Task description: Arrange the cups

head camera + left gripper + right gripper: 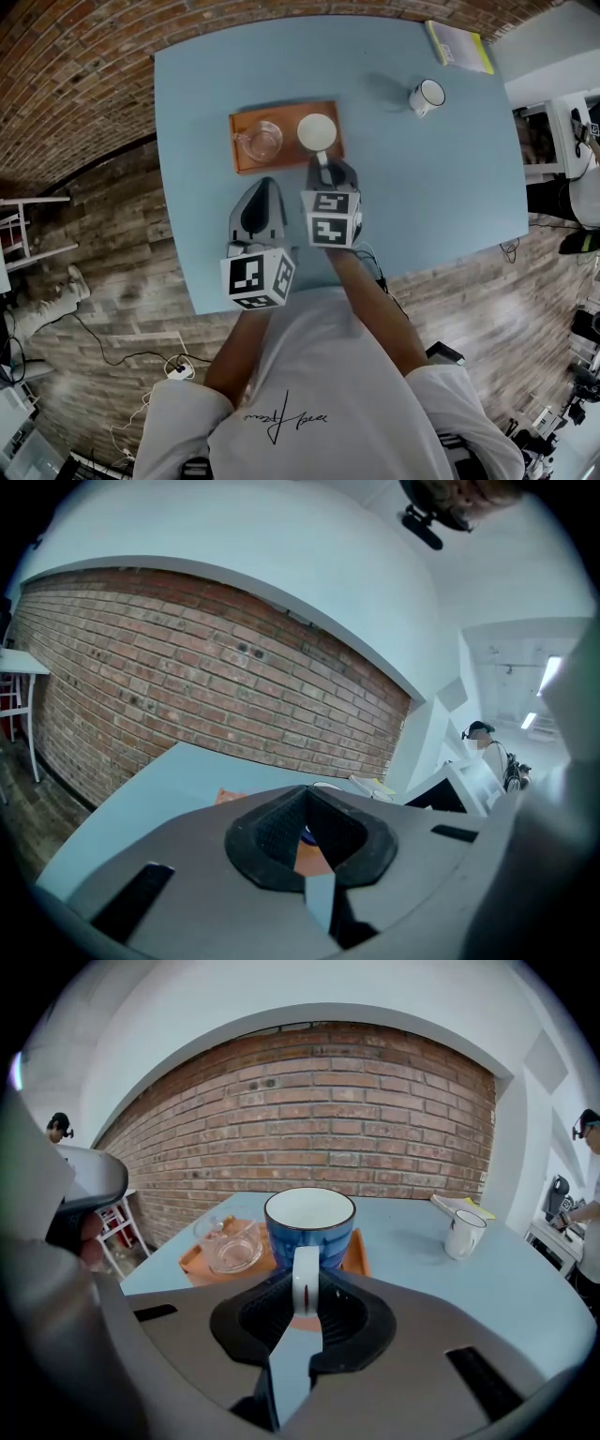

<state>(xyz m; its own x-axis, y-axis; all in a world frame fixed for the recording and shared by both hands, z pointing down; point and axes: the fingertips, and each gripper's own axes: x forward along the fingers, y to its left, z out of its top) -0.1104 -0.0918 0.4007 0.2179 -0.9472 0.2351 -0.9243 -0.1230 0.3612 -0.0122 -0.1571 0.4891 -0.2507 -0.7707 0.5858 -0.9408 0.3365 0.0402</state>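
The blue ceramic cup with the white interior and white loop handle (316,131) (309,1227) is standing upright at the right end of the orange rectangular tray (286,161) (361,1252), with its handle pointing toward the tray's near edge. Its base is lying behind the gripper body, so contact with the tray floor cannot be confirmed.

The right gripper (323,161) (305,1293) is reaching over the tray's near edge. Its jaws are standing narrow and are clamping the cup's handle between the pads.

The clear glass cup (260,139) (230,1246) is sitting in the tray's left half, close to the blue cup but not touching it.

The left gripper (266,182) (305,832) is hovering just short of the tray's near edge, below the glass cup. Its jaws are pressing fully together with nothing between them.

The tray is lying on the pale blue table (422,187). Bare tabletop is running along all four tray sides. The widest open area is extending to the tray's right.

The white enamel mug with the dark rim (427,96) (464,1234) is standing well apart from the tray, right of it and farther back. The yellow-edged booklet (459,45) (459,1207) is lying beyond that mug at the far right corner.
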